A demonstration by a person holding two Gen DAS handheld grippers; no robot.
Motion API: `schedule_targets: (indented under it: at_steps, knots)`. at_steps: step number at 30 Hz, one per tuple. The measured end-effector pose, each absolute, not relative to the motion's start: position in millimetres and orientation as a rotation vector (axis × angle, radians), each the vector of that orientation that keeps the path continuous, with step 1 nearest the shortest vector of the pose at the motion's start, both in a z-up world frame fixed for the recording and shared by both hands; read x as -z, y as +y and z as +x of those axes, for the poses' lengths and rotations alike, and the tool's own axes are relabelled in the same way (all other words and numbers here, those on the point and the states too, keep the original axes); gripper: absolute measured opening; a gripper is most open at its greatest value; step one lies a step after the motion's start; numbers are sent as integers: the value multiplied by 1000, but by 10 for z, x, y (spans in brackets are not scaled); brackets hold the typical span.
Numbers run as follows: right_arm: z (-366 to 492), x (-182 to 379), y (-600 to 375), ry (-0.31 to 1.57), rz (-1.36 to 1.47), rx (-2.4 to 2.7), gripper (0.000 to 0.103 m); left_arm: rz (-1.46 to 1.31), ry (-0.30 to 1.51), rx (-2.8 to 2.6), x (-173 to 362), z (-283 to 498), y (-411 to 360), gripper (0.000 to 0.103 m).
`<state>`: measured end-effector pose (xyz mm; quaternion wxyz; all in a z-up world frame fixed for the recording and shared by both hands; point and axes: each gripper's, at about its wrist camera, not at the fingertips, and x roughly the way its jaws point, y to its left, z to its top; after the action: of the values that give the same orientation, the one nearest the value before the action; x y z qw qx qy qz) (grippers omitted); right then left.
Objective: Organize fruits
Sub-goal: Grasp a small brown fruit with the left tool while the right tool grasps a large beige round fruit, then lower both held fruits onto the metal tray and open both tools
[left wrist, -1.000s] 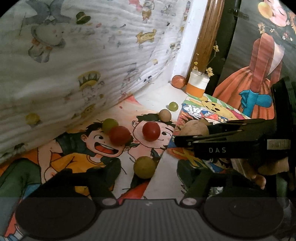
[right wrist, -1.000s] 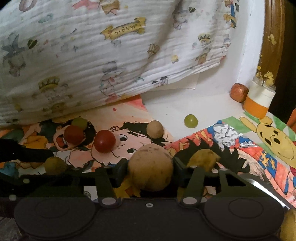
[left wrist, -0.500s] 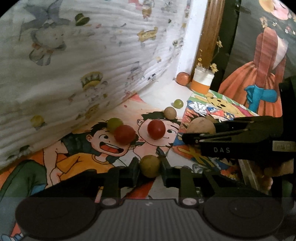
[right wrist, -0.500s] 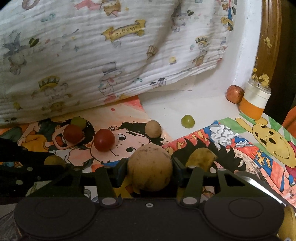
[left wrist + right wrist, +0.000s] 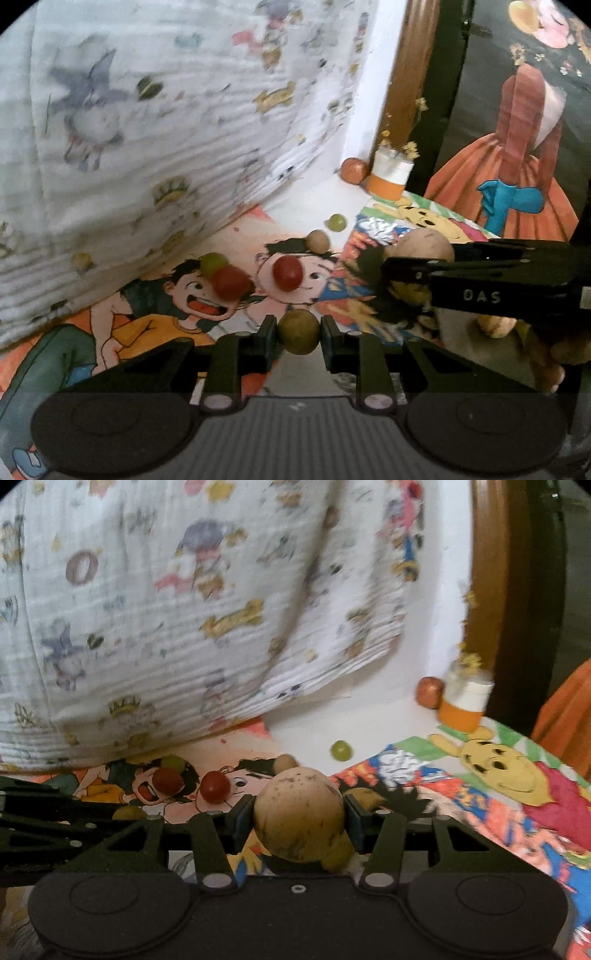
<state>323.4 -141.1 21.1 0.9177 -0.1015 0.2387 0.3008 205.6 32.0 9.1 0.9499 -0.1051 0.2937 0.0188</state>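
Note:
My left gripper (image 5: pixel 298 332) is shut on a small olive-yellow round fruit (image 5: pixel 298 331), just above the cartoon mat (image 5: pixel 140 325). My right gripper (image 5: pixel 299 821) is shut on a large tan round fruit (image 5: pixel 298 814); it also shows at the right of the left wrist view (image 5: pixel 421 245). On the mat lie two red fruits (image 5: pixel 287 272) (image 5: pixel 232 282), a green one (image 5: pixel 212 260) touching the left red one, and a small tan ball (image 5: pixel 318 240). A green grape (image 5: pixel 337 222) lies on the white surface beyond.
A printed white cloth (image 5: pixel 166 110) hangs along the left. A reddish fruit (image 5: pixel 354 170) and an orange-and-white cup (image 5: pixel 389 175) stand in the far corner by a wooden post (image 5: pixel 410 74). A Winnie-the-Pooh mat (image 5: pixel 498 771) lies at right. Another yellowish fruit (image 5: pixel 364 797) sits behind the right gripper.
My left gripper has moved forward and closed on the olive-yellow fruit, then lifted slightly. My right gripper has kept its tan fruit and risen a little.

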Motion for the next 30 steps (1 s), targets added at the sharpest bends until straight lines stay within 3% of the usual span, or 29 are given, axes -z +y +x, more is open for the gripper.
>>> schedule_targets:
  at_steps: [12,30]
  knots:
    - [2879,-381,-2290,465,-147,-475,53,-227,558,68,-275,1965,-214,28]
    - [2449,94,-2942,534,-69,-332,53,-158,623,251,-64,2304,-1008,28]
